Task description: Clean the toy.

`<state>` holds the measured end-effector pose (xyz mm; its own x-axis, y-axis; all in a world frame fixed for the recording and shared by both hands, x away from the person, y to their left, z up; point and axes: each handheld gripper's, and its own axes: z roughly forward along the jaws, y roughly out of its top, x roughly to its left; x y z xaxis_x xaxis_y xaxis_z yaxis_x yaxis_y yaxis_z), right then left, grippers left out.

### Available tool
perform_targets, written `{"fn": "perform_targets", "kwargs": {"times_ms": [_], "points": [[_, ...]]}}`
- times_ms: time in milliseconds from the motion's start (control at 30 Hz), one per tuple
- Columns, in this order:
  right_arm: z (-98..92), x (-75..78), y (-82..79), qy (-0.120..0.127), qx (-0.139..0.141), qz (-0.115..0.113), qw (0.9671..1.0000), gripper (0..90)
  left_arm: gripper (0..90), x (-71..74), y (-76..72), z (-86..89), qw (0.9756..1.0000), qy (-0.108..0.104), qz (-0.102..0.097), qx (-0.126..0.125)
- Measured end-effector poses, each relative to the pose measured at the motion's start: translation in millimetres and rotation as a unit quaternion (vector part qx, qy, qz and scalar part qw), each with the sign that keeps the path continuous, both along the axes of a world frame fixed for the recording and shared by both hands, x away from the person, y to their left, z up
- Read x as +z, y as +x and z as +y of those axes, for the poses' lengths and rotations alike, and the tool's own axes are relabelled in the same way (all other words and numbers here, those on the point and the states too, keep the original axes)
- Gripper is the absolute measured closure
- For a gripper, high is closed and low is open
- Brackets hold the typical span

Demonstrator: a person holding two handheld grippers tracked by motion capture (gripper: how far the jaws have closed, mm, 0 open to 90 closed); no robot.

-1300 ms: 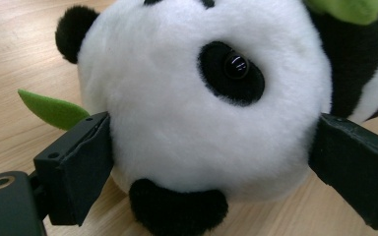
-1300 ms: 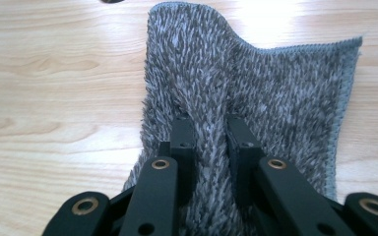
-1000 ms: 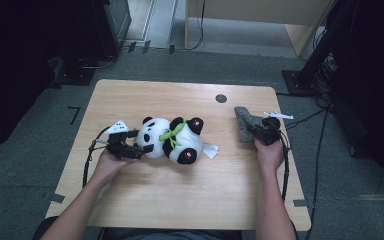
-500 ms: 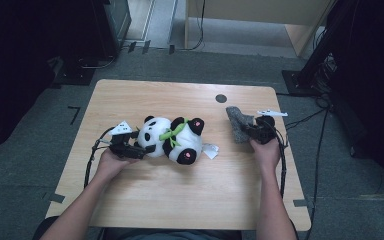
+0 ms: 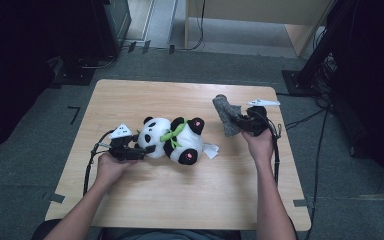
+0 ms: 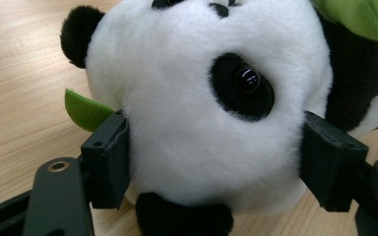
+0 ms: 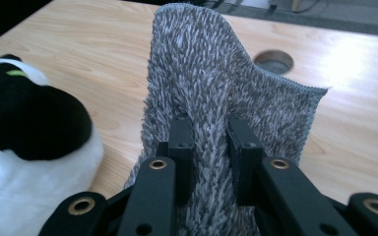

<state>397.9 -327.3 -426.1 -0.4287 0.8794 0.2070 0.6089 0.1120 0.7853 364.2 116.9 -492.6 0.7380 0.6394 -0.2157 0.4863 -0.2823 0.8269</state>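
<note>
The plush panda lies on its side near the middle of the table, head toward the person's left. The left gripper sits against that head; its jaws have just been closing, and in the left gripper view the panda's head is between the pads, which touch the fur on both sides. The grip looks shallow: the head is round and soft, so the pads could slide off the plush if the gripper pulls or lifts before the squeeze is firm, and the toy would roll away.

To the panda's right, well apart from it, the right gripper has its jaws clenched on a grey shaggy cloth, held up off the table. In the right gripper view the grey shaggy cloth is pinched along a narrow fold, with most of it standing free above the pads. That loose part could flop over or slip out of the fold when swung toward the panda, or drag across the toy and shift it in the left grip.
</note>
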Motion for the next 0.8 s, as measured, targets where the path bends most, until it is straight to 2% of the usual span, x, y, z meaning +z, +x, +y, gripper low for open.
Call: {"fn": "perform_targets", "kwargs": {"times_ms": [33,100,233,300,433,500,567,633,700,767,800], "points": [[1.8,1.9,-0.3,0.002,0.004,-0.006,1.0,76.5,24.8,0.2,-0.7,-0.7,1.0,0.0,0.0,0.002],[5.5,7.5,-0.2,0.003,0.008,-0.002,1.0,76.5,24.8,0.8,-2.0,-1.6,1.0,0.002,0.001,0.004],[15.3,19.2,-2.3,0.008,0.025,-0.018,0.9995,76.6,24.8,0.8,-2.8,-2.4,1.0,0.001,0.0,0.005],[20.5,23.4,-4.0,0.015,0.033,-0.034,0.9987,76.6,24.7,0.1,-3.0,-1.9,1.0,0.0,-0.001,0.004],[32.3,30.8,-1.8,0.017,0.047,-0.028,0.9984,76.7,24.5,-0.9,-4.2,-1.4,1.0,0.0,-0.004,0.004],[39.1,34.6,-0.1,0.02,0.058,-0.032,0.9976,76.7,24.5,-1.0,-4.6,-1.4,1.0,0.002,-0.007,0.005],[45.8,36.8,1.2,0.033,0.066,-0.037,0.9966,76.7,24.4,-1.0,-5.5,-1.7,1.0,0.001,-0.007,0.007],[54.2,40.4,3.7,0.023,0.071,-0.029,0.9968,76.7,24.4,-1.1,-6.4,-1.9,0.9999,0.001,-0.008,0.008],[61.0,44.1,6.2,0.033,0.083,-0.03,0.9956,76.7,24.2,-1.6,-6.8,-1.7,0.9999,0.0,-0.008,0.008],[66.1,45.6,6.0,0.036,0.083,-0.045,0.9948,76.6,24.1,-1.9,-6.0,-1.3,0.9999,-0.003,-0.007,0.007],[69.6,46.2,7.7,0.033,0.087,-0.038,0.995,76.6,23.8,-2.2,-5.4,-0.9,1.0,-0.005,-0.006,0.005]]}}
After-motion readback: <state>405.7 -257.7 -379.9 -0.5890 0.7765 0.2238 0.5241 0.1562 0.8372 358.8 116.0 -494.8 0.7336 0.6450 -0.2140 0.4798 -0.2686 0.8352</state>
